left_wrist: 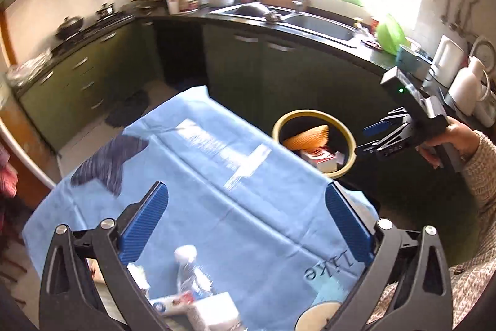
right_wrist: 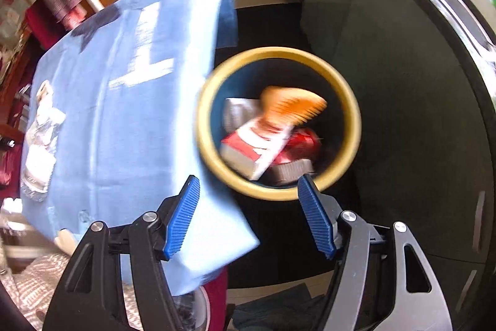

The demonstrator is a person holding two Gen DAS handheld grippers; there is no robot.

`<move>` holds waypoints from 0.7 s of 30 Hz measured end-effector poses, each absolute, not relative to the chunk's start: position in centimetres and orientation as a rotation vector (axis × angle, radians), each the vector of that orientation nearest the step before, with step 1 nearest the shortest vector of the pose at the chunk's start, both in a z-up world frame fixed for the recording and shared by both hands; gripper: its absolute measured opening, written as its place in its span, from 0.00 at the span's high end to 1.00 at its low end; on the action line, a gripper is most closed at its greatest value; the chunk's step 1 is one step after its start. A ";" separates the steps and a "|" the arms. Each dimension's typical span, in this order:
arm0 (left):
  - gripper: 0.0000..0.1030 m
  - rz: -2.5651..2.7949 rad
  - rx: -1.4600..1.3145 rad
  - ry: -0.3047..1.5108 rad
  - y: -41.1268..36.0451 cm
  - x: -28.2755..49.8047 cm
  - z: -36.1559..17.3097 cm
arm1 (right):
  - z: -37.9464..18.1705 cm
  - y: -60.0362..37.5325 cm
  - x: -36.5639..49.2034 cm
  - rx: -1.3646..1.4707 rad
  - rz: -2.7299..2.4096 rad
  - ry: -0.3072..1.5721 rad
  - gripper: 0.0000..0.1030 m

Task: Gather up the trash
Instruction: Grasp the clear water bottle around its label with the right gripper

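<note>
Both tongs spread empty: left gripper [left_wrist: 245,225] above a probably light, crushable bottle [left_wrist: 193,275], lower frame; right gripper [right_wrist: 249,216] over bin [right_wrist: 217,176].

a home kitchen: sink [left_wrist: 322,25], stove [left_wrist: 93,30], green cabinets [left_wrist: 80,79].

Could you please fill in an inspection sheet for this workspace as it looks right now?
Surface: table under a blue cloth.
Job's things: yellow-rimmed bin beside the table holds an orange piece and red-and-white cartons; plastic bottle and small packets lie on the cloth.
Clutter: nothing seen beyond these.
Grippers: left tongs open, empty; right tongs open, empty, above the bin's edge.
Cables: nothing seen.
Surroundings: green cabinets, sink, stove.
</note>
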State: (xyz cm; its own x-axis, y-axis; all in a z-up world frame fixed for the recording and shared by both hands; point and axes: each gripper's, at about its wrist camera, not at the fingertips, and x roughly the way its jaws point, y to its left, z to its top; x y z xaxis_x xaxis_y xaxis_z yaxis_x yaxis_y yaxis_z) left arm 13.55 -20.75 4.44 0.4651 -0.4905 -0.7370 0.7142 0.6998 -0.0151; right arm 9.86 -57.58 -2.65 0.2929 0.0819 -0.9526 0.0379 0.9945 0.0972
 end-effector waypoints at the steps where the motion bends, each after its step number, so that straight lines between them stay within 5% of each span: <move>1: 0.06 -0.715 0.279 0.792 -18.4 13.6 4.5 | -2.4 -55.8 10.3 0.122 0.073 1.281 0.36; 9: 0.06 -0.475 0.084 0.803 -3.6 12.0 3.8 | -1.9 -39.6 13.9 0.243 0.380 1.367 0.36; 21: 0.06 -0.411 0.019 0.837 3.0 9.5 0.4 | -5.4 -27.0 16.0 0.343 0.357 1.571 0.32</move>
